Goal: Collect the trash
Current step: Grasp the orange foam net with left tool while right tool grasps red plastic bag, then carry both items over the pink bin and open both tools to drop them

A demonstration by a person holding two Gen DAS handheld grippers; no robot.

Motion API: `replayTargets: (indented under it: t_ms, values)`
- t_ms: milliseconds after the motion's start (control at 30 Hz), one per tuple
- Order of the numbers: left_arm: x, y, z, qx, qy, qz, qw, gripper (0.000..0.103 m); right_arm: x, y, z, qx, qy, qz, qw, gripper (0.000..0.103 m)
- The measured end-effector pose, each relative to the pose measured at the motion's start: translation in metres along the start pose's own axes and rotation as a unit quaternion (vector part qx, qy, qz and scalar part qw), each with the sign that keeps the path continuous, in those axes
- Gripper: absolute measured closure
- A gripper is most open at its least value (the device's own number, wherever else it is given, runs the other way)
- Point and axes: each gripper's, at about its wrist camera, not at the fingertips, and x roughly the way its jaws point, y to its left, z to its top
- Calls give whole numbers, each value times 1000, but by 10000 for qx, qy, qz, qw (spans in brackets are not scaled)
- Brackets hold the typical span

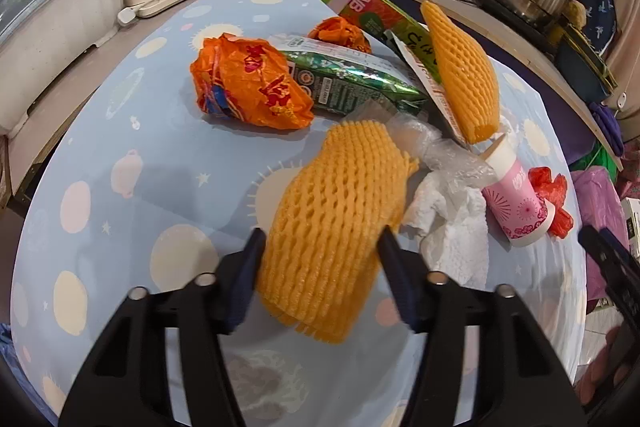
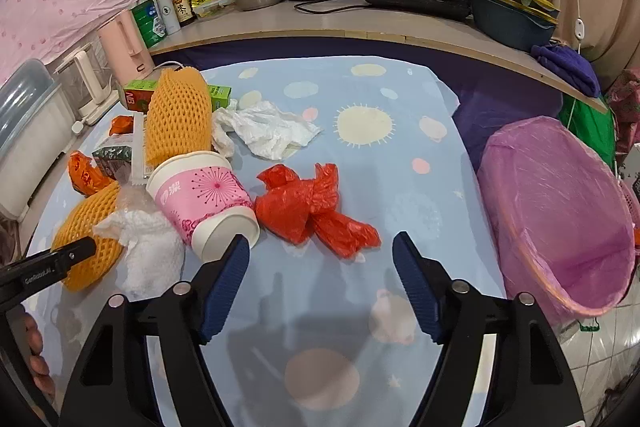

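Two grippers work this littered blue cloth. Nearest, the left gripper (image 1: 322,239) has its pads against both sides of a yellow foam fruit net (image 1: 332,211); being so soft, it could slip free on lifting. The right gripper (image 2: 320,247) stands apart over bare cloth, with a crumpled red plastic bag (image 2: 310,209) just ahead; its left pad nearly touches a tipped pink paper cup (image 2: 208,201), which could roll. Further right, a pink-lined bin (image 2: 560,211) waits.
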Motion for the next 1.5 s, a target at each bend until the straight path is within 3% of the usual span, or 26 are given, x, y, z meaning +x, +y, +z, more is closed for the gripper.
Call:
replayTargets:
  t_ms: [167, 200, 333, 500, 900, 1100, 1267, 1500]
  values:
    - [1, -1, -1, 166, 65, -39, 9998, 88, 29, -4, 8, -147, 81, 138, 9998, 49]
    - [1, 0, -1, 178, 82, -70, 9998, 91, 35, -6, 8, -179, 118, 180, 9996, 49]
    - [-3, -1, -2, 247, 65, -133, 9996, 94, 53, -11, 8, -240, 332, 387, 9984, 57]
    - [-14, -6, -6, 306, 44, -191, 9993, 94, 59, -14, 5, -189, 504, 550, 9970, 90]
    - [-78, -17, -26, 384, -132, -426, 9983, 94, -21, -35, -13, 171, 249, 613, 9977, 94]
    - [-126, -44, -30, 671, -355, -859, 9934, 94, -80, -60, -20, 389, -111, 455, 9981, 94]
    - [-149, -104, -26, 1209, -551, -1343, 9820, 94, -111, -104, -18, 829, -317, 144, 9960, 94]
    - [-146, -216, -9, 1954, -730, -1994, 9574, 94, -125, -175, -14, 1242, -541, -450, 9898, 94]
